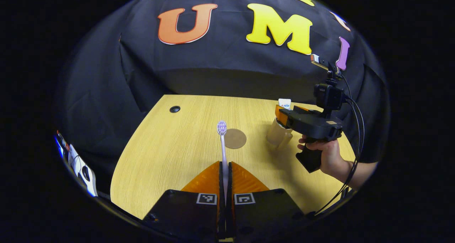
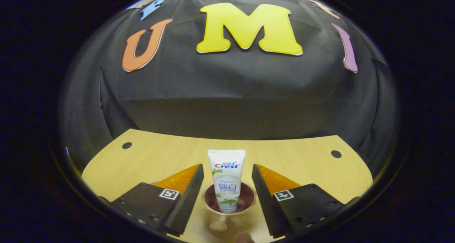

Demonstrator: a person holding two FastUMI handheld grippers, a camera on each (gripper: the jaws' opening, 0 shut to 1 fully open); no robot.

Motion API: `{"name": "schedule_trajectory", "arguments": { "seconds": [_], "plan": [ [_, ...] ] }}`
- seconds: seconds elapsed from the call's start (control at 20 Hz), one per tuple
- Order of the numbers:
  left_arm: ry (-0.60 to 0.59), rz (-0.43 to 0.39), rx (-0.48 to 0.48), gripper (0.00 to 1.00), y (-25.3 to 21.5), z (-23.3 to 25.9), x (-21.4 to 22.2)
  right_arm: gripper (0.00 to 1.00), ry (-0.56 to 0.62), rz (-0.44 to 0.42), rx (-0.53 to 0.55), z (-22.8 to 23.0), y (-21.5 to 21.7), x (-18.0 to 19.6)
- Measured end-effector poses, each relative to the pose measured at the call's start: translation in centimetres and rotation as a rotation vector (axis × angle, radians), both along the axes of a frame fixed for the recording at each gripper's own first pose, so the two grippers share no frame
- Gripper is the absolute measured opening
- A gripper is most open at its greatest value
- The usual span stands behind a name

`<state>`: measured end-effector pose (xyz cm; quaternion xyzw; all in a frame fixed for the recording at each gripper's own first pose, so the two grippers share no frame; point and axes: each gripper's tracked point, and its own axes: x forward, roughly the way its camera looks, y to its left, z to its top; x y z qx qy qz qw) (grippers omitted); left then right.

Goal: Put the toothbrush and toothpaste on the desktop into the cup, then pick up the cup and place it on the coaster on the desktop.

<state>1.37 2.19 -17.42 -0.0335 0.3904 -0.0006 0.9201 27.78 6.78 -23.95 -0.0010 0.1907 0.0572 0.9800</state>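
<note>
Clearly, the left gripper [image 1: 225, 172] is seen at 6 o'clock of the left gripper view with its two fingers pressed together on the handle of the toothbrush [image 1: 223, 145], which is held upright between them, the bristle head pointing toward 12 o'clock above the wooden desktop [image 1: 160, 154]. Just beside the brush head, toward 3 o'clock, the round brown coaster [image 1: 235, 138] is seen lying flat on the desktop, bare and untouched. Farther toward 3 o'clock the translucent cup [image 1: 278, 134] is found, partly covered by the right gripper [image 1: 286, 116], which is carried by a hand [image 1: 325, 154] with cables hanging from it; the top of the toothpaste [image 1: 284, 103] is seen rising behind that gripper. A small dark hole [image 1: 174, 109] is noticed in the desktop near 11 o'clock, and some unclear equipment at the edge near 8 o'clock. In the right gripper view, the right gripper [image 2: 227, 191] is shown with its fingers spread wide, one on each side of the cup [image 2: 228, 200] and not touching it. The toothpaste [image 2: 226, 179] is standing upright inside the cup, cap down. Two holes are seen in the desktop [image 2: 302, 164], one at 9 o'clock [image 2: 126, 145] and one at 3 o'clock [image 2: 336, 153].
</note>
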Motion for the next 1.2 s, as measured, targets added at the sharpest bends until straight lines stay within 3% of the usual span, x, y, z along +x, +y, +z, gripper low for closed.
{"name": "schedule_trajectory", "arguments": {
  "seconds": [0.05, 0.3, 0.75, 1.0, 1.2],
  "plan": [
    [-0.019, -0.008, -0.006, 0.04, -0.4, 0.2, 0.8, 0.87, -0.01, -0.003, 0.004, 0.8, -0.3, -0.3],
    [-0.169, -0.052, -0.054, 0.04, -4.2, 2.1, 6.0, 0.86, -0.007, 0.028, 0.023, 3.7, -2.0, -3.8],
    [-0.44, -0.138, -0.115, 0.04, -13.6, 3.8, 15.9, 0.89, 0.086, -0.131, 0.034, 1.9, -13.4, -8.6],
    [-0.488, -0.136, -0.131, 0.04, -17.2, 1.0, 19.2, 0.91, 0.122, -0.189, -0.011, 0.4, -18.8, -10.4],
    [-0.501, -0.118, -0.117, 0.04, -18.1, -1.8, 20.9, 0.91, 0.145, -0.151, -0.035, -0.4, -19.9, -11.9]
  ]
}}
